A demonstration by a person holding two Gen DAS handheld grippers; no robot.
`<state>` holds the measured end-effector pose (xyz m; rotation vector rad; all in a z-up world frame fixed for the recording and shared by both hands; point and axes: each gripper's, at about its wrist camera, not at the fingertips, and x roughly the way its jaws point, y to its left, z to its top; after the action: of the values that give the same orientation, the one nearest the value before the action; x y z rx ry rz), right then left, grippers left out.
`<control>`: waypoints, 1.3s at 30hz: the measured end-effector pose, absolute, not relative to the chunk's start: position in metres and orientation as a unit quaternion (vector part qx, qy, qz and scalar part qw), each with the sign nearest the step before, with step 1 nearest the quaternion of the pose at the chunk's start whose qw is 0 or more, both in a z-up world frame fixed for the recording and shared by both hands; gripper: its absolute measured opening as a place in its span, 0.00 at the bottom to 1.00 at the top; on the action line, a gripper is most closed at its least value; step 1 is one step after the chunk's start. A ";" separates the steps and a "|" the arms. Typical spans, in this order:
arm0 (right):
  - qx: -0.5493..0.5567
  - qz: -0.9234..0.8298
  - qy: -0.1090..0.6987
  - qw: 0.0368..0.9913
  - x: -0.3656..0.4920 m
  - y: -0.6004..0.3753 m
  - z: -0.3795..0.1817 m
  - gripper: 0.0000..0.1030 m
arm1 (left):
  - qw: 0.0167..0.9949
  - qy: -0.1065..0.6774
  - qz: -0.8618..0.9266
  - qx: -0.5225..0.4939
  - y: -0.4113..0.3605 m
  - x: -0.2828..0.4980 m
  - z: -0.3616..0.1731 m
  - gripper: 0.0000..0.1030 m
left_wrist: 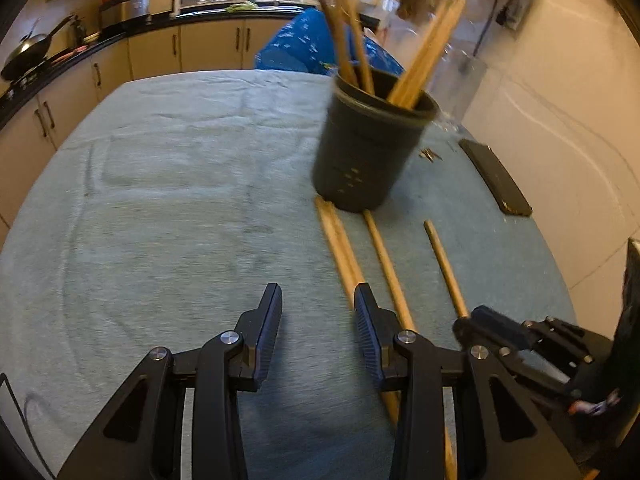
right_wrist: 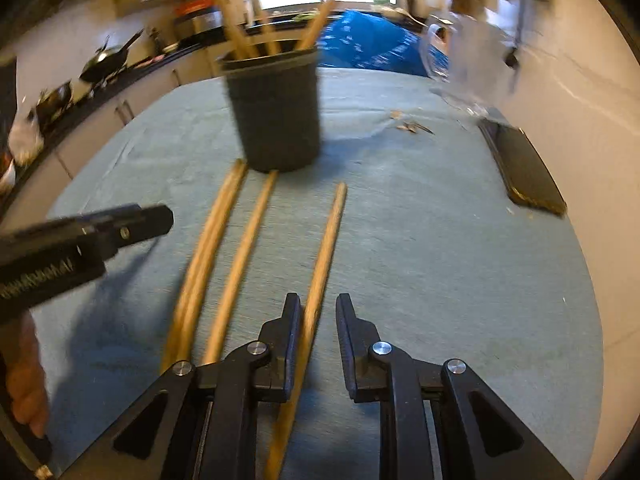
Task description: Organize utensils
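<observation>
Kitchen: cupboards and a dark worktop along the far wall, a frying pan [left_wrist: 28,50] at its left end; in front, a table under a pale blue-green cloth [left_wrist: 168,184]. A dark round holder [left_wrist: 366,148] stands upright on the cloth with several wooden chopsticks [left_wrist: 424,60] leaning out of it. More loose chopsticks lie flat just in front of the holder, roughly parallel: a close pair [right_wrist: 208,248], a single one [right_wrist: 244,256], and another apart to the right [right_wrist: 326,240]. A black phone [left_wrist: 496,178] lies near the right table edge. Left gripper [left_wrist: 318,312]: jaws apart over bare cloth, nothing between them, the pair running under its right finger. Right gripper [right_wrist: 318,312]: jaws narrowly apart, the rightmost chopstick lying along its left finger; contact on both sides not visible
</observation>
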<state>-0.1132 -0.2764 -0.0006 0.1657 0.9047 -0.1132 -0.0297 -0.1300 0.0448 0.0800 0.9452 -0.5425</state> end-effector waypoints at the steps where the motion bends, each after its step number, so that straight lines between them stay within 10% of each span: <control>1: 0.085 -0.056 0.435 0.894 -0.115 -0.279 0.000 0.19 | 0.853 0.450 -0.261 0.043 -0.136 -0.030 0.043 0.35; 7: 0.099 -0.051 0.426 0.898 -0.121 -0.285 0.000 0.19 | 0.842 0.463 -0.261 0.093 -0.165 -0.030 0.029 0.18; 21: 0.103 -0.062 0.430 0.895 -0.124 -0.292 -0.001 0.11 | 0.842 0.478 -0.236 0.087 -0.106 -0.032 0.028 0.13; 26: 0.107 -0.054 0.415 0.902 -0.133 -0.285 0.012 0.19 | 0.847 0.473 -0.240 0.035 -0.059 -0.033 0.040 0.26; 39: 0.063 0.038 0.411 0.909 -0.117 -0.211 0.019 0.32 | 0.841 0.469 -0.265 0.051 -0.078 -0.029 0.023 0.16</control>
<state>-0.1166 -0.2107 0.0186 0.1308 0.8473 0.0792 -0.0294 -0.0777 0.0234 0.1072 0.9907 -0.5602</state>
